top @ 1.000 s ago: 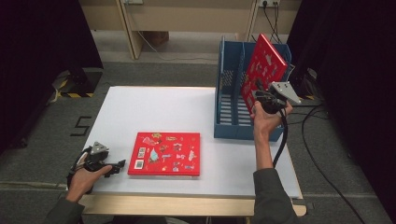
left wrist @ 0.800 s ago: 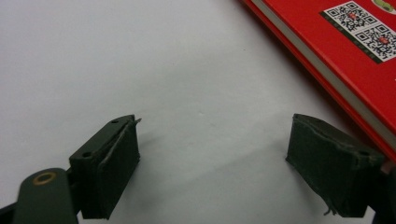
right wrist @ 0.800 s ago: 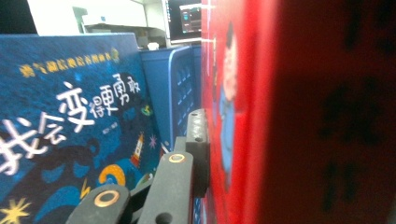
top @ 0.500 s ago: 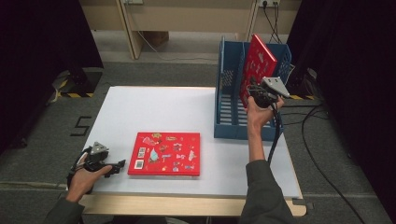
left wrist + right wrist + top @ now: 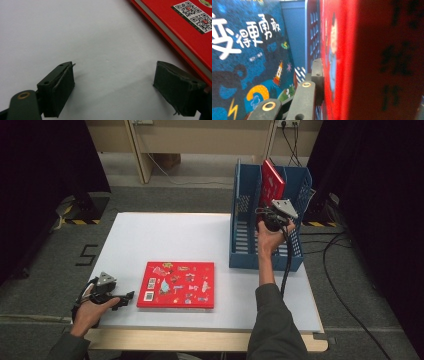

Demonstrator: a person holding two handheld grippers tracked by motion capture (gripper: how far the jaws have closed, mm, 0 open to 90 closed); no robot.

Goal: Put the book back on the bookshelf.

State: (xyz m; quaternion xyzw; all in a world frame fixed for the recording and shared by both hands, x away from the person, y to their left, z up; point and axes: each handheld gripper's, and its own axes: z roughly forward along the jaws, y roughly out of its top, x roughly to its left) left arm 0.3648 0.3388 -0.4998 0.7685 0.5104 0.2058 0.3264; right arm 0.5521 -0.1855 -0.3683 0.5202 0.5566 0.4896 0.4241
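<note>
My right gripper (image 5: 270,216) is shut on a red picture book (image 5: 272,181) and holds it upright, partly down inside the blue slotted file rack (image 5: 244,247) at the table's right. In the right gripper view one black jaw presses flat on the red book (image 5: 372,62), and a dark blue picture book (image 5: 249,62) stands just beside it in the rack. A second red book (image 5: 177,284) lies flat near the front edge. My left gripper (image 5: 126,298) rests open on the table just left of that book (image 5: 190,32), nothing between its pads (image 5: 60,92).
The white table (image 5: 165,237) is bare behind the flat book. The rack's blue walls (image 5: 295,30) close in tightly around the held book. A black cable (image 5: 286,265) hangs from the right gripper along the forearm. Dark floor surrounds the table.
My right hand has carried the red book leftward and down, from above the rack's right side into a slot. The left gripper has not moved.
</note>
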